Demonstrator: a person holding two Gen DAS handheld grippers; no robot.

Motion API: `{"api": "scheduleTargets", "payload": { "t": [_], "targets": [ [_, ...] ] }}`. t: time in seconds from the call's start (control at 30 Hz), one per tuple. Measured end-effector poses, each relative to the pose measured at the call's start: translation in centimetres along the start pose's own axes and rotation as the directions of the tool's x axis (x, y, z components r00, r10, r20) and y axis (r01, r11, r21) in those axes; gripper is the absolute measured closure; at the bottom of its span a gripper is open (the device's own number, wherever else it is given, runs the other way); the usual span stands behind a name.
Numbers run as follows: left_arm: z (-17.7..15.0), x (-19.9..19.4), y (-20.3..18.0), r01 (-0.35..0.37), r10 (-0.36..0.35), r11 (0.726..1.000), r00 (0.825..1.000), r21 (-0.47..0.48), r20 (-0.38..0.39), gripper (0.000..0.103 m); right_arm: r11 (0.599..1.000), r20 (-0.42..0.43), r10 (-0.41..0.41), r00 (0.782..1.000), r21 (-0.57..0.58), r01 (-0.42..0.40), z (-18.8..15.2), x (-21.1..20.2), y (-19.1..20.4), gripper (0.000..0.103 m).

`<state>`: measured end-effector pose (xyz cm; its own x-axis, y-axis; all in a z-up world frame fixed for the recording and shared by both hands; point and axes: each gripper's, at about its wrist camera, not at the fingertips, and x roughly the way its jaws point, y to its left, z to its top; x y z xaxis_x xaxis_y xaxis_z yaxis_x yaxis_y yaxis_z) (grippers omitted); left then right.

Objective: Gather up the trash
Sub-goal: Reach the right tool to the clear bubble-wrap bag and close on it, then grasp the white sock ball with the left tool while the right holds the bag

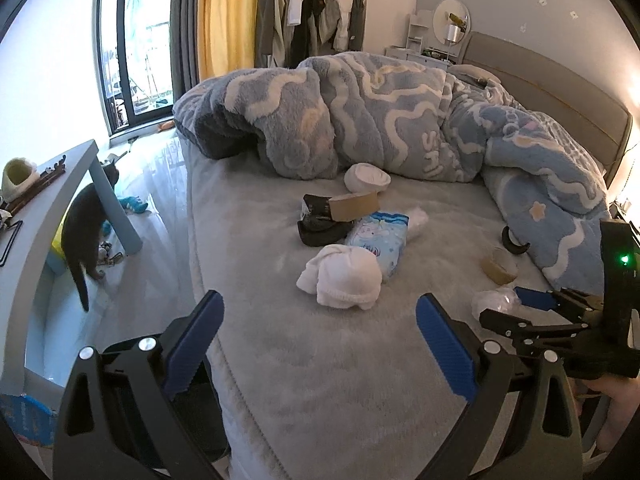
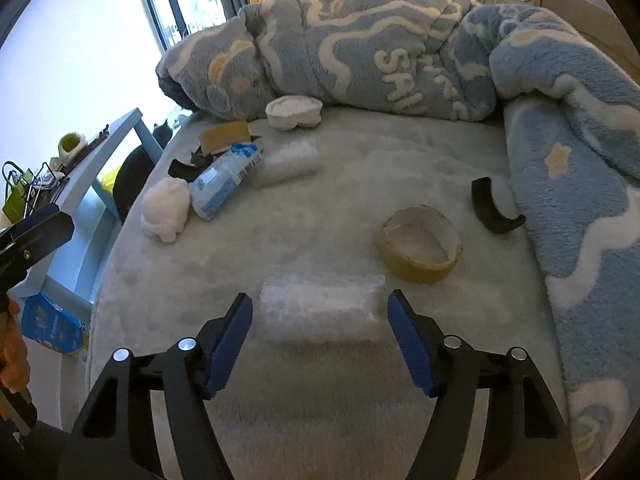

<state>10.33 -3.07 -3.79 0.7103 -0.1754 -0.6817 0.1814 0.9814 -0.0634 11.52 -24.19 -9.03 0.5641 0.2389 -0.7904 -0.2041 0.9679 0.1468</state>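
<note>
On the grey bed [image 2: 320,400], the landmark is the brown tape roll [image 2: 420,250] lying flat on the cover. Nearer the camera than that roll lies a clear crumpled plastic wrapper [image 2: 320,312], set between the blue pads of the right gripper [image 2: 320,320]; its jaws are spread, with a gap visible on each side of the wrapper and no pad pressing on it. Beyond the tape roll, a black curved piece [image 2: 492,208] rests against the blue patterned blanket [image 2: 400,40]. Left of the roll lie a white balled sock [image 1: 344,280] and a blue tissue pack [image 1: 380,240], touching. The left gripper [image 1: 320,340] hovers with jaws spread wide, holding nothing.
</note>
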Motion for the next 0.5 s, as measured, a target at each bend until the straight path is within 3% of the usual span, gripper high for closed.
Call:
{"api": "scheduleTargets", "payload": {
  "t": [0.23,0.5],
  "targets": [
    [0.6,1.6,-0.2,0.007,-0.007,1.0,1.0,0.003,-0.016,0.005,0.999,-0.047,0.007,0.999,-0.032,-0.009,0.9,1.0,0.3,0.041],
    [1.1,3.7,-0.2,-0.002,0.002,1.0,0.999,0.003,-0.045,0.005,0.994,0.044,0.088,0.995,-0.065,-0.085,3.3,-0.9,1.2,0.041]
  ]
}}
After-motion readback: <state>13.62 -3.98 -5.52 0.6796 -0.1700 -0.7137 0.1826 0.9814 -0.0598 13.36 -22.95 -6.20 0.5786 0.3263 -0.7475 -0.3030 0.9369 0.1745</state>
